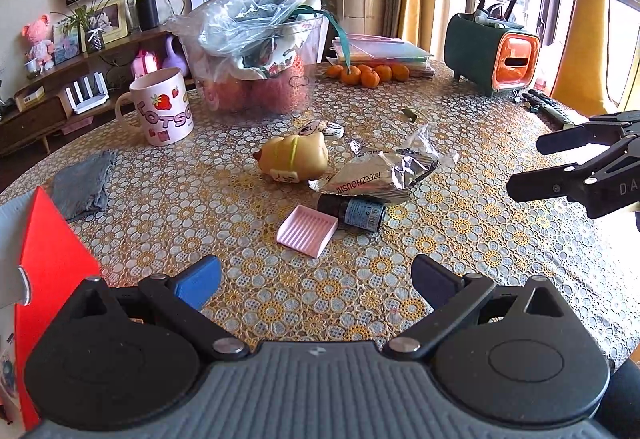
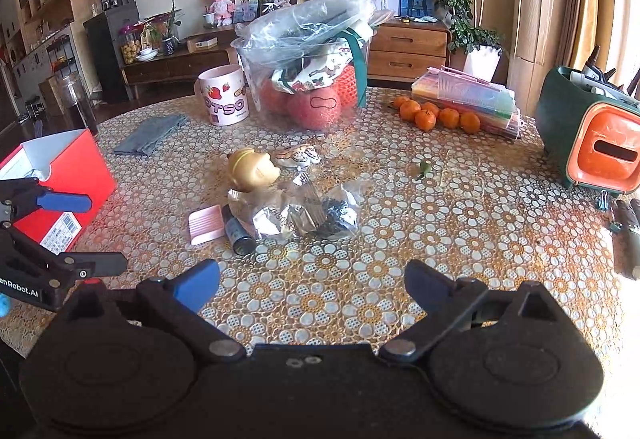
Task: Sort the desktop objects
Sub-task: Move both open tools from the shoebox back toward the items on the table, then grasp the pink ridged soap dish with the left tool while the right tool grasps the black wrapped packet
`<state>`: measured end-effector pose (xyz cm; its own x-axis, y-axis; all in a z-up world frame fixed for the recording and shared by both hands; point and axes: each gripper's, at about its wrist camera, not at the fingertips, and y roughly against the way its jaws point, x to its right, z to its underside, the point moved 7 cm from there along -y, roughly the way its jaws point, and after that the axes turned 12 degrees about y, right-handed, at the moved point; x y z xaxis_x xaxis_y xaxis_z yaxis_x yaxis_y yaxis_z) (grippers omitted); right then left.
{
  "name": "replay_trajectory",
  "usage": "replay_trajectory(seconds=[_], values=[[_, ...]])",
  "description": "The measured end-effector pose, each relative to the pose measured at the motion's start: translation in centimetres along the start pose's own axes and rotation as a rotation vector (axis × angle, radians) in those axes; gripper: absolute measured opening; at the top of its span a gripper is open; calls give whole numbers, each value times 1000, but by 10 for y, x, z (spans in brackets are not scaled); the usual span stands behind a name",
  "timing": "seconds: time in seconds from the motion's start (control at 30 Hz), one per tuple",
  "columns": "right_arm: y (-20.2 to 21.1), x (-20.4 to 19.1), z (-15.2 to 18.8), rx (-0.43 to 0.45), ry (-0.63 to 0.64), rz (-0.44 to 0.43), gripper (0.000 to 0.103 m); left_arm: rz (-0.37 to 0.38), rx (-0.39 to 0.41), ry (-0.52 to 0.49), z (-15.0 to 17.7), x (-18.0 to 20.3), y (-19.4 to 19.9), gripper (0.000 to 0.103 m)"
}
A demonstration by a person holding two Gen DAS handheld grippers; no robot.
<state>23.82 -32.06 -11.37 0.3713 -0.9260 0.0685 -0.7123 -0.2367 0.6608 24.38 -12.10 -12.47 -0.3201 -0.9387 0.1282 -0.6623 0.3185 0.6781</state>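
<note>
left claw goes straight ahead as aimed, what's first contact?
Probably the pink ridged tray, lying on the table just ahead of the open left claw and nearly centred between its fingers. The dark bottle lies right behind it. Height above the table is unclear.

Both wrist views sit low over the near edge of the table [image 1: 480,247], looking forward across it toward the TV wall. The left wrist view stands beside the red box [image 1: 52,259], the right wrist view further right. The 2 views share the central clutter around the yellow toy [image 1: 294,157] [image 2: 252,169].
</note>
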Motion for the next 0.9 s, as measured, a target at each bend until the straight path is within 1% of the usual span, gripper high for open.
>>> replay_trajectory(seconds=[0.17,0.27,0.5,0.6,0.83,0.9], values=[[-27,8,-1,-16,32,3,95,-6,-6,-29,-1,3,-23,102],[-44,14,1,-36,31,4,89,-5,-12,-27,-3,2,-36,102],[-73,22,2,-67,56,6,79,-19,-37,-26,-2,-1,-66,101],[-83,23,0,-70,73,10,76,-20,-38,-28,-2,-3,-74,101],[-99,23,-8,-63,105,11,72,-34,-44,-42,-3,-7,-89,101],[-104,23,-10,-62,105,5,69,-29,-46,-40,-3,-9,-92,98]])
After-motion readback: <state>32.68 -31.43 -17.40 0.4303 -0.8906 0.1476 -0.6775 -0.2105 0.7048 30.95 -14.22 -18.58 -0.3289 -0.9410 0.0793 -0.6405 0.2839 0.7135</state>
